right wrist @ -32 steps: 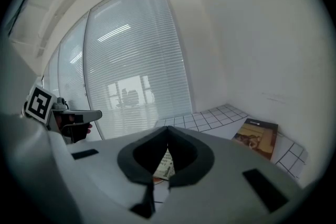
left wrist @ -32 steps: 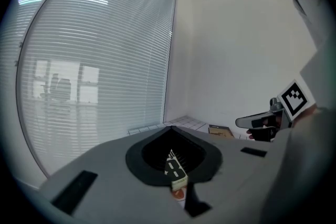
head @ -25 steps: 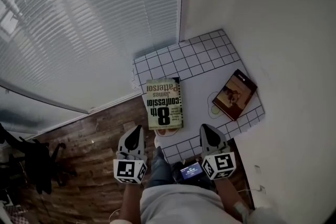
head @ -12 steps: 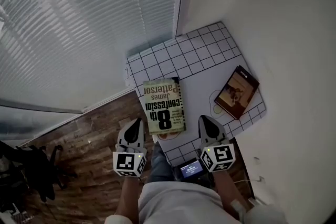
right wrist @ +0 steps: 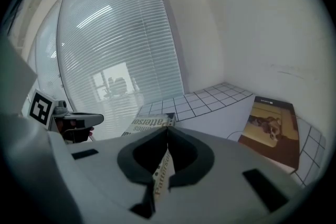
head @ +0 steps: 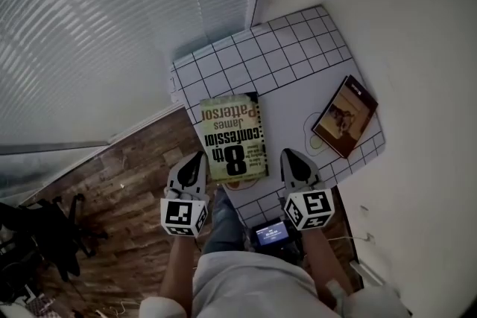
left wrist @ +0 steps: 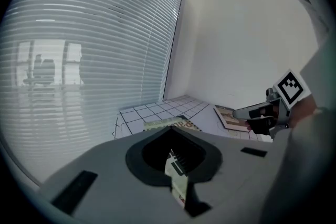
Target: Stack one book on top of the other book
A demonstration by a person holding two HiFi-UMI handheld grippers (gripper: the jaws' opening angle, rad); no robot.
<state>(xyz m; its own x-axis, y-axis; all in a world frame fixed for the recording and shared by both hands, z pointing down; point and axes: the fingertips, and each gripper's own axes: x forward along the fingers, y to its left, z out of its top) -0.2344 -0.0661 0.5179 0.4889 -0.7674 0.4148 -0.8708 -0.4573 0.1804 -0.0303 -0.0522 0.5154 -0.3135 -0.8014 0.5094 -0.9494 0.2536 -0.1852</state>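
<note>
Fingers of the left gripper [head: 196, 161] are pressed together with nothing between them, and those of the right gripper [head: 290, 159] are pressed together and empty too. Both grippers hang over the near edge of the white table with a black grid pattern [head: 287, 59], pointing forward and somewhat down.

Between the two sets of fingertips lies the near end of the cream and green paperback book with large black lettering [head: 232, 138]. It rests flat on the table, just right of the left fingertips and just left of the right fingertips; neither gripper touches it. The book stretches away from the fingers toward the far corner of the table.

Ahead of the right fingers and off to their right, well apart from them, lies the brown rectangular book with a sepia picture on its cover [head: 345, 116]. It is flat on the table near the right edge, turned at an angle, and apart from the paperback.

Beyond the left fingers hang the white slatted window blinds [head: 112, 26]. Below and behind them is the dark wooden plank floor [head: 127, 190]. A plain white wall [head: 417, 26] stands beyond the right fingers.
</note>
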